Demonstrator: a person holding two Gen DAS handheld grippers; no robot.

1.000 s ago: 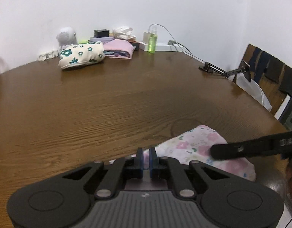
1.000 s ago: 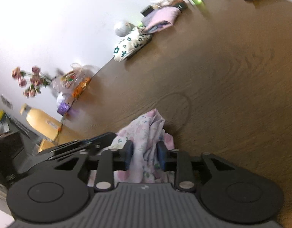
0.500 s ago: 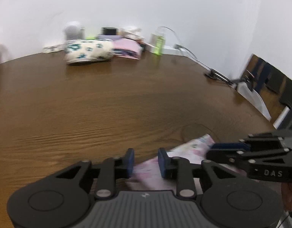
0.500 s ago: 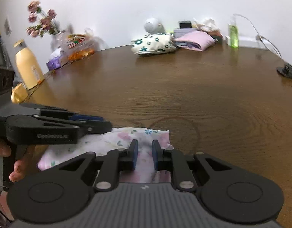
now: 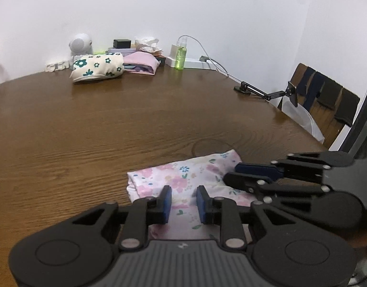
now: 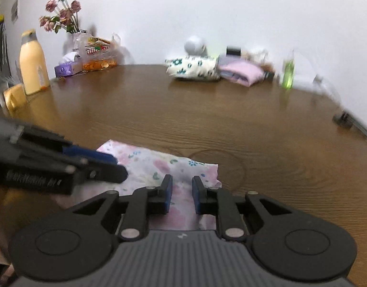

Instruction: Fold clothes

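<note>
A folded pink floral garment lies flat on the brown wooden table near its front edge; it also shows in the right wrist view. My left gripper is open just above the garment's near side, with nothing between its blue pads. My right gripper is open over the garment's right part, also empty. The right gripper shows from the side in the left wrist view, and the left gripper in the right wrist view.
At the table's back lie a folded green-flower garment and a folded pink one, a green bottle, a white speaker and cables. A phone arm and a chair stand right. A yellow bottle, flowers and snacks stand left.
Both grippers let go of the garment and opened. It now lies flat and folded on the table. The right gripper's view swung back from tilted to level.
</note>
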